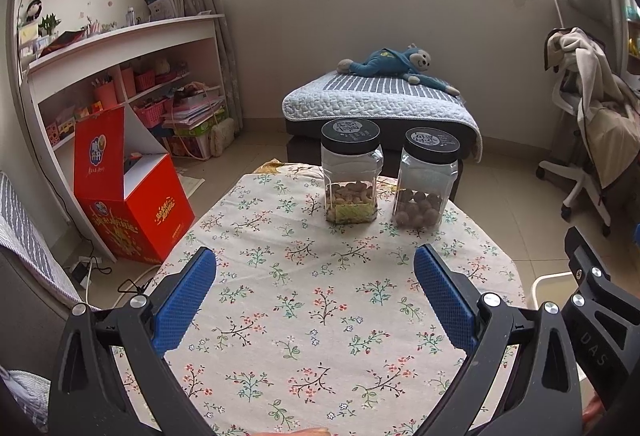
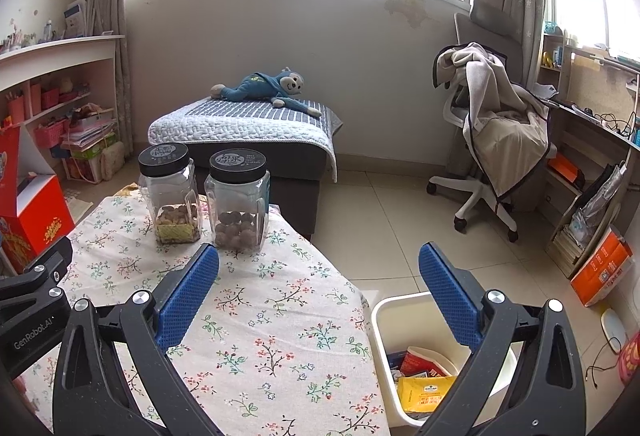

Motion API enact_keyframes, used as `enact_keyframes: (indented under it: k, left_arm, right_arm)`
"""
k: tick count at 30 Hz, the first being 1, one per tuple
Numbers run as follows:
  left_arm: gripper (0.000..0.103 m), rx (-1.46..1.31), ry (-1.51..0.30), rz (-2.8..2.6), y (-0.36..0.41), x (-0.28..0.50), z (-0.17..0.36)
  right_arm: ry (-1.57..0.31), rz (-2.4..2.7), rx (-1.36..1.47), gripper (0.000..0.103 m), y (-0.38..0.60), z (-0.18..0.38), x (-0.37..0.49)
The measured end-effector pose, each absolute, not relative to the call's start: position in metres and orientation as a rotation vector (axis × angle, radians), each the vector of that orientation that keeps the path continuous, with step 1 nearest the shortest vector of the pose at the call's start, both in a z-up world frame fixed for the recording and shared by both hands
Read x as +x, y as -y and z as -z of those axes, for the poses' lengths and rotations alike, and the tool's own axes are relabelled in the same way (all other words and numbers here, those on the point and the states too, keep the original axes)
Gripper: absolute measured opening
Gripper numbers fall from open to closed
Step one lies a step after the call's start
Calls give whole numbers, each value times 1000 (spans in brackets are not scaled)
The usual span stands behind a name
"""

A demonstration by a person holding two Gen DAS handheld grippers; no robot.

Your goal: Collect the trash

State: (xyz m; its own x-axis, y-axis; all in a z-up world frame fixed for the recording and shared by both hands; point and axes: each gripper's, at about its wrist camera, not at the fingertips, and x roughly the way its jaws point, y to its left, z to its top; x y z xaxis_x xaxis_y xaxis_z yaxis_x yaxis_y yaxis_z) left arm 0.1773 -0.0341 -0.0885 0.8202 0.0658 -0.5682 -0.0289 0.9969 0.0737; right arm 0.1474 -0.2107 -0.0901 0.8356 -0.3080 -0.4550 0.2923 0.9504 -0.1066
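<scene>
From the left wrist camera, the left gripper (image 1: 315,268) hangs over the table (image 1: 320,296) with its blue fingers (image 1: 188,300) spread wide and nothing between them. The table has a flowery cloth on it. At the far edge of the table stand two clear jars with black lids: the peanut jar (image 1: 351,172) and, just beside it, the round-nut jar (image 1: 426,180). They look like snacks to keep, not trash, so they stay put. No trash shows on the table here.

From the right wrist camera, the right gripper (image 2: 319,268) is also spread wide and empty. It hangs over the near corner of the table, partly above the white bin (image 2: 384,320). The bin sits on the floor right beside the table (handy for dropping things in). Inside it lie the trash pieces: a yellow wrapper (image 2: 424,392) and a red packet (image 2: 420,360). I think the job is nearly done or finished, since the table looks clean.
</scene>
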Motion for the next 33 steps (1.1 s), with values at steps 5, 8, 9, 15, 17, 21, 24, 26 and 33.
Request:
enact_keyframes:
  k: [5, 8, 9, 15, 17, 21, 24, 26, 33]
  left_arm:
    - [96, 65, -604, -52, 34, 176, 90]
    - [96, 68, -604, -50, 34, 175, 91]
    - [96, 68, -604, -50, 34, 175, 91]
    - [96, 67, -604, -50, 34, 175, 91]
    - [96, 68, -604, -50, 34, 175, 91]
    - [96, 65, -602, -42, 35, 174, 91]
    - [96, 67, -589, -37, 36, 173, 90]
    - [96, 70, -580, -30, 37, 172, 90]
    - [94, 77, -575, -4, 40, 172, 90]
  right_arm:
    - [-492, 317, -32, 96, 211, 91, 148]
    - [-499, 315, -31, 96, 211, 92, 148]
    - [-501, 315, -32, 96, 211, 93, 148]
    - [-513, 311, -32, 96, 213, 95, 150]
    - [-518, 311, -32, 96, 213, 96, 151]
    - [-529, 308, -30, 96, 213, 97, 153]
    - [-535, 307, -30, 96, 213, 99, 154]
    - [-540, 307, -27, 96, 214, 100, 154]
    - [-537, 307, -22, 96, 215, 99, 154]
